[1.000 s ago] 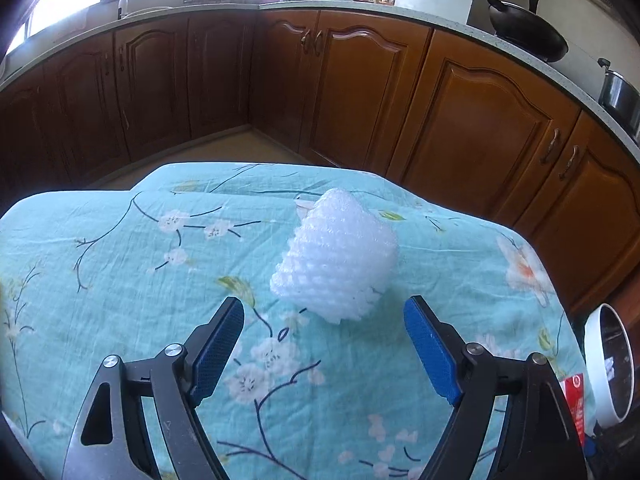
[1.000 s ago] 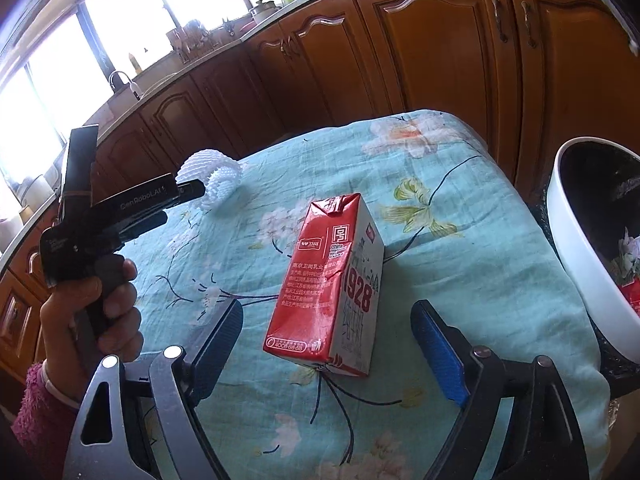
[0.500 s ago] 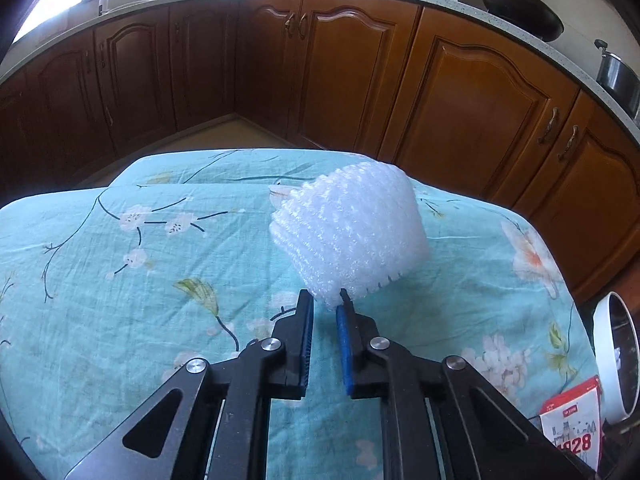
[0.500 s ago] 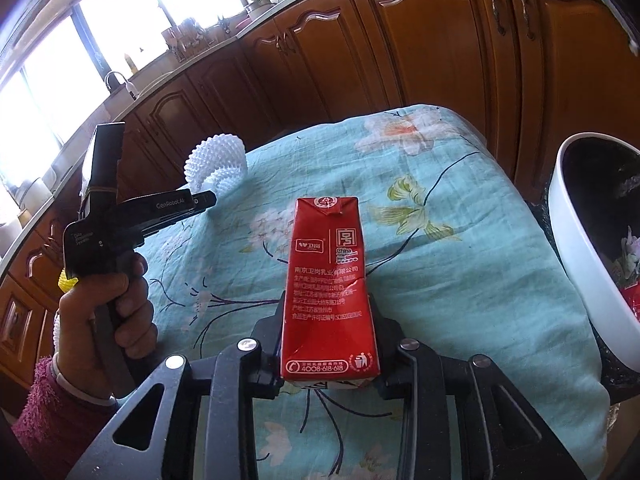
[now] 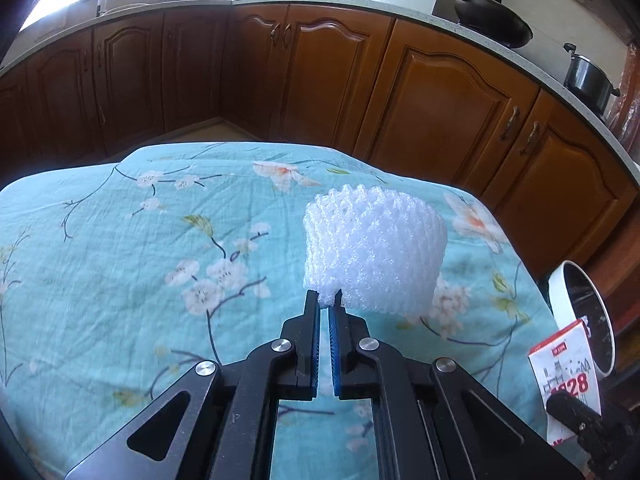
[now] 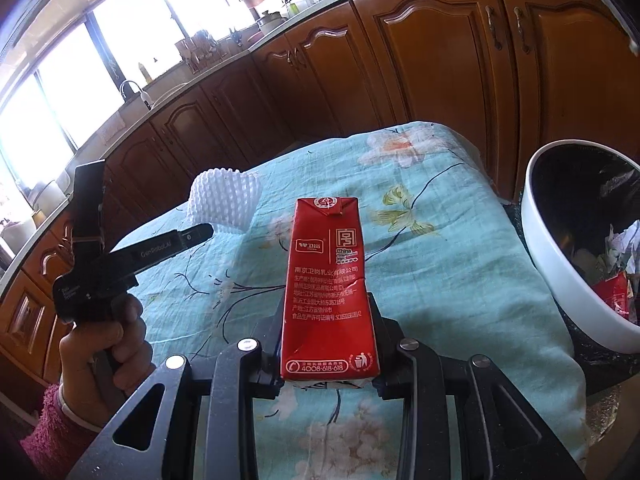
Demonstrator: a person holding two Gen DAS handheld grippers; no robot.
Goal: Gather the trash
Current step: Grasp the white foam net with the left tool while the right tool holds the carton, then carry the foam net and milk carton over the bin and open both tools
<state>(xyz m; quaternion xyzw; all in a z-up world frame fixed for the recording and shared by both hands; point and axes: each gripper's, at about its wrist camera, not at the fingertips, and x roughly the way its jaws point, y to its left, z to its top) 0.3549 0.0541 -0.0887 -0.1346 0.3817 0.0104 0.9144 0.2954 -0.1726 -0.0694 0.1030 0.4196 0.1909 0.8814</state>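
We see a turquoise cloth [image 5: 120, 248] with white and peach blossoms and dark branch lines under both tongs. Foam net [image 5: 374, 248] at the left tongs [image 5: 329, 300]: plain white, diamond mesh. Left tongs black with blue pads [image 5: 334, 354]. Carton [image 6: 329, 280] in the right tongs [image 6: 329, 344]: red, white print. Bin [image 6: 560, 280] right of them: white outside, black inside. Cabinets [image 5: 440, 100] beyond: brown wood.

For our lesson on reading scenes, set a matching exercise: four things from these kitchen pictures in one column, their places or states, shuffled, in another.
Things
1. foam net
2. milk carton
3. waste bin
4. wok

States
A. on the countertop
B. pinched by the left tool
C. holds crumpled trash
D. clamped in the right tool

Pairs: 1-B, 2-D, 3-C, 4-A
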